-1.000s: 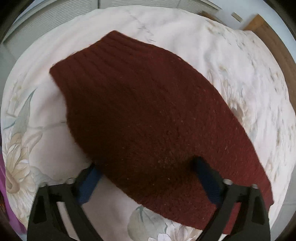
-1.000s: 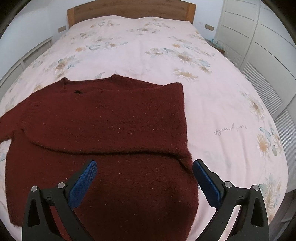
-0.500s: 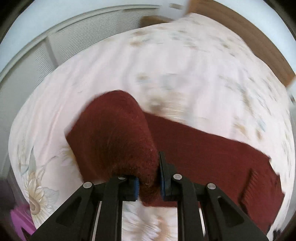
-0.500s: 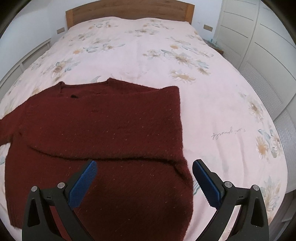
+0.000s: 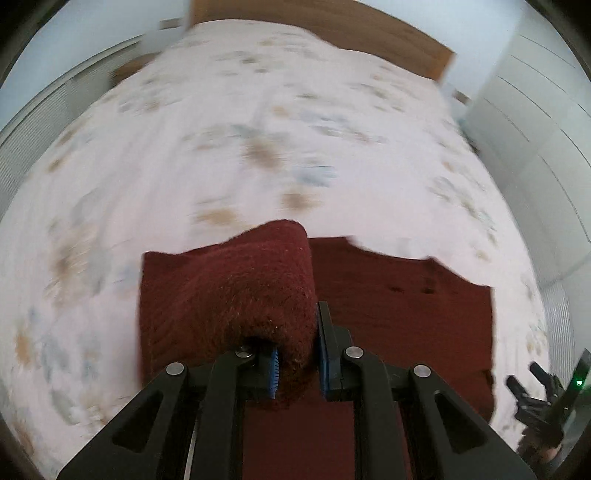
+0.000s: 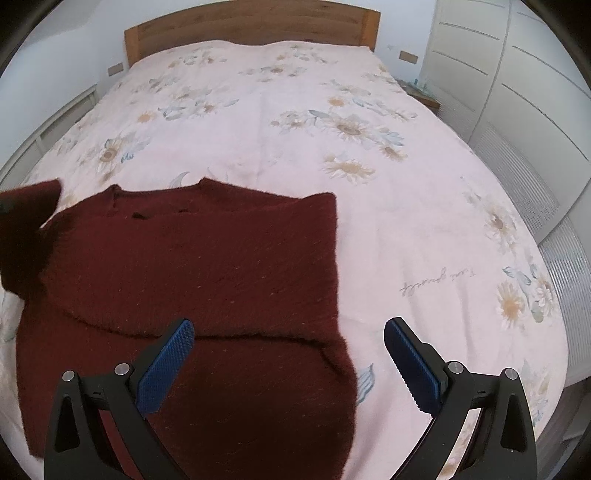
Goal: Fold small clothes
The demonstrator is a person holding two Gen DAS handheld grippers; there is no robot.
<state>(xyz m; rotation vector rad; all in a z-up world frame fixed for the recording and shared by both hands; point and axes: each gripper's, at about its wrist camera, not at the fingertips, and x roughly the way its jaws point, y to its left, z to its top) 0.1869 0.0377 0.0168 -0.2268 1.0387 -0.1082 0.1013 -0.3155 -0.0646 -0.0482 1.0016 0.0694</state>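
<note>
A dark red knitted sweater lies flat on the flowered bedspread, its right sleeve folded across the body. My left gripper is shut on the left sleeve, which arches up off the bed in front of the blue pads. In the right wrist view that lifted sleeve shows at the far left edge. My right gripper hangs open over the sweater's lower right side with nothing between its fingers. It also shows at the lower right edge of the left wrist view, as the right gripper.
A wooden headboard closes the far end of the bed. White wardrobe doors run along the right side. A nightstand sits beside the bed's far right corner. The bedspread stretches bare beyond and to the right of the sweater.
My left gripper went from open over the sleeve to shut on it, then lifted it and swung round toward the sweater's body. The right gripper barely shifted.
</note>
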